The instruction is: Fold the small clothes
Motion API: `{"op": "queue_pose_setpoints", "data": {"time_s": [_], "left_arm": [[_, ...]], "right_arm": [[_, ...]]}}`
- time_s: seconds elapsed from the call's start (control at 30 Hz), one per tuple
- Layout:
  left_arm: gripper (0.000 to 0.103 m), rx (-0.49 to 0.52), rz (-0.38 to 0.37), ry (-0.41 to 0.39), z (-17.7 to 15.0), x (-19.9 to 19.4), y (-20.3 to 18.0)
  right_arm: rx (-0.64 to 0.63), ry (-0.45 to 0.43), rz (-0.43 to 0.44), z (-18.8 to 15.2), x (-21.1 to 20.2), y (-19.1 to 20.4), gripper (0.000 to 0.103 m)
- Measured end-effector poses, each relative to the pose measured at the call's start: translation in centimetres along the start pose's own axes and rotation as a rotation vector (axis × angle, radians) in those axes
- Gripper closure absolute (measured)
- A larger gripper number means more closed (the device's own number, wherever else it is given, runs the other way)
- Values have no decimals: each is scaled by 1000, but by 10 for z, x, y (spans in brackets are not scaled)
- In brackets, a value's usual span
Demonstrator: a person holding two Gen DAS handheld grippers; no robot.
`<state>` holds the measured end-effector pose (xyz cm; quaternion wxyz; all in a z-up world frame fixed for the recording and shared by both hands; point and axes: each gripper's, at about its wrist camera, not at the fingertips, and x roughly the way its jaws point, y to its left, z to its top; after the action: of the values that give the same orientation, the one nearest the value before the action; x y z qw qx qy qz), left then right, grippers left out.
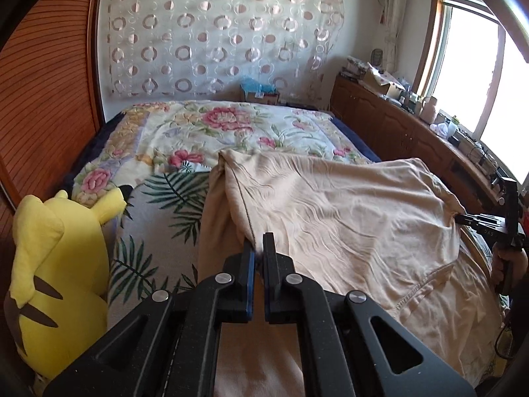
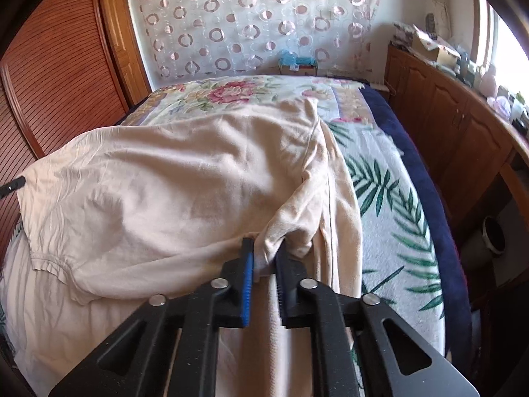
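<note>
A beige garment lies partly lifted over the floral bedspread. My left gripper is shut on the garment's left seam edge and holds it up. My right gripper is shut on a bunch of the same garment at its right side. In the left wrist view the right gripper shows at the far right, pinching the cloth's corner. In the right wrist view a left fingertip shows at the far left edge. The cloth stretches between both grippers, with more of it lying below.
A yellow plush toy sits on the bed's left side. A wooden cabinet with clutter runs along the right under a bright window. A slatted wooden wardrobe stands left. A patterned curtain hangs behind the bed.
</note>
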<state>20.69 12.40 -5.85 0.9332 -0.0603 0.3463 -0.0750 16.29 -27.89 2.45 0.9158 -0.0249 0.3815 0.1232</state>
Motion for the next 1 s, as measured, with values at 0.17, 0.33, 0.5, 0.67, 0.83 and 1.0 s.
{"op": "queue_pose_setpoints", "data": {"time_s": [0.17, 0.33, 0.5, 0.67, 0.83, 1.0], "left_arm": [[99, -1, -2, -27, 2, -12, -2], [99, -3, -11, -70, 2, -33, -8], [99, 1, 0, -113, -2, -62, -12], [99, 2, 8, -150, -11, -91, -11], [99, 9, 14, -180, -28, -124, -13], [99, -12, 4, -201, -52, -158, -13]], "right_arm": [[-84, -59, 22, 8, -22, 12, 96], [-76, -129, 56, 12, -50, 9, 96], [-84, -187, 69, -2, -82, 7, 96], [-77, -242, 82, -24, -114, 2, 96], [-87, -269, 78, -47, -136, 0, 96], [-91, -280, 72, -76, -164, 1, 96]]}}
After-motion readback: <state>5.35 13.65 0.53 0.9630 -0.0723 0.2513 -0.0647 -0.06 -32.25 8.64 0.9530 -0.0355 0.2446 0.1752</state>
